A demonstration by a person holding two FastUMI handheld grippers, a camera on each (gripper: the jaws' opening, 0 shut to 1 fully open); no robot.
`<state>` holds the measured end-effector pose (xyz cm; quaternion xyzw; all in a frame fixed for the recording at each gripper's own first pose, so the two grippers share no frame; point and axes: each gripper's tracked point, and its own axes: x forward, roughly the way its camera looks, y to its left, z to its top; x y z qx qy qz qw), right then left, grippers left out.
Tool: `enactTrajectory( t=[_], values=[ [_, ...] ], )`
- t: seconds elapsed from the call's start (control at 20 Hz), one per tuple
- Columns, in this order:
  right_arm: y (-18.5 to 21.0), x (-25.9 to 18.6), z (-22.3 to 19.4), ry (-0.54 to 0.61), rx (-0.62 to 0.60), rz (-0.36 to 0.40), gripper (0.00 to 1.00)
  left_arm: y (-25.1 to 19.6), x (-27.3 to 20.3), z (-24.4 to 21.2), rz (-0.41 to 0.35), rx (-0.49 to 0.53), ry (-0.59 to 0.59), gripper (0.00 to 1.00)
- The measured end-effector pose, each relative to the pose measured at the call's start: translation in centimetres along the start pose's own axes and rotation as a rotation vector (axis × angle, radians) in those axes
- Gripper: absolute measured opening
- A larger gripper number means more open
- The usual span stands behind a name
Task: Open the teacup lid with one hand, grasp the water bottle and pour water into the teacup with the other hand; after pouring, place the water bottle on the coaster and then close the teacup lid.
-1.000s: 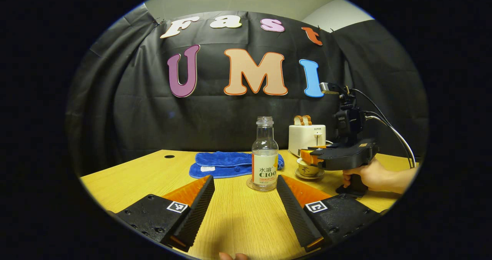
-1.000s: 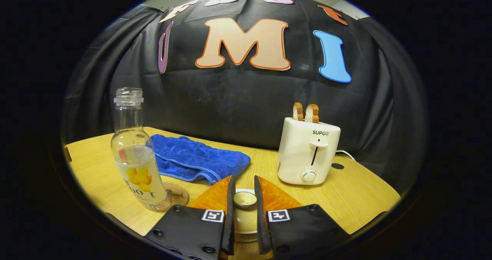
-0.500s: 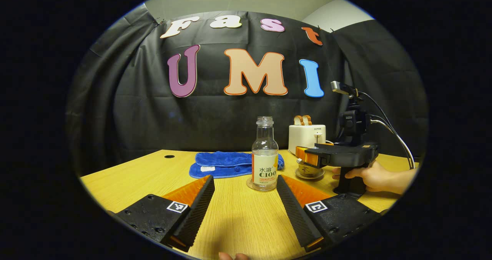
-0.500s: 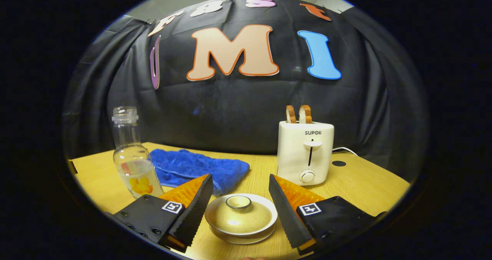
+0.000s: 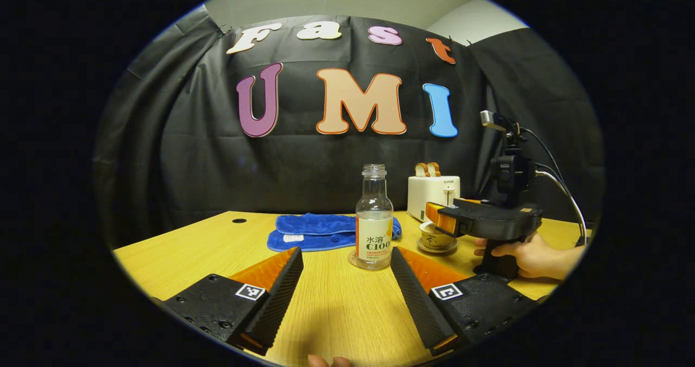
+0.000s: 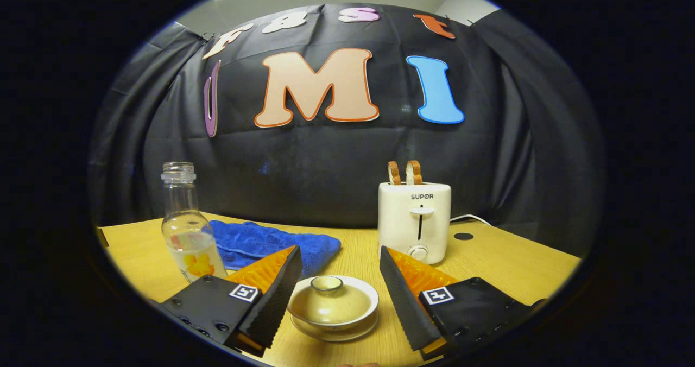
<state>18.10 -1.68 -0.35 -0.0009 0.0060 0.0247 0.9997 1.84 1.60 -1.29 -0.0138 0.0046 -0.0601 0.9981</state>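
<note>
A clear, uncapped water bottle with a yellow label stands on a round coaster mid-table. My left gripper is open, low over the table just short of the bottle. To the bottle's right sits a beige teacup on its saucer. In the right gripper view the teacup has its lid with a ring knob resting on it. My right gripper is open, and the cup sits between its fingers without touching them. That gripper is held by a hand.
A folded blue towel lies behind the bottle. A white toaster with two bread slices stands at the back right, its cable trailing off. The wooden table has small round holes near its far edge. The bottle is left of the cup.
My right gripper opened off the lid knob and drew back from the cup; the lid stays on it. The left gripper and the bottle have not moved.
</note>
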Motion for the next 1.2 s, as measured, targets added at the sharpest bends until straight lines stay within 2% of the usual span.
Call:
enactTrajectory(
  t=[0.45, 0.65, 1.2],
  values=[
    [0.2, -10.5, 0.5, -0.008, 0.005, -0.037, 0.93, 0.6, 0.0, -0.1, 0.039, 0.001, 0.002, 0.95],
    [-0.7, -14.6, 0.8, -0.018, 0.006, -0.092, 0.94, -0.6, 0.3, 0.0, 0.049, 0.001, 0.003, 0.95],
    [0.2, -19.6, 0.8, -0.014, 0.004, -0.091, 0.94, -1.8, -4.3, 0.3, 0.117, 0.005, 0.004, 0.95]
  ],
)
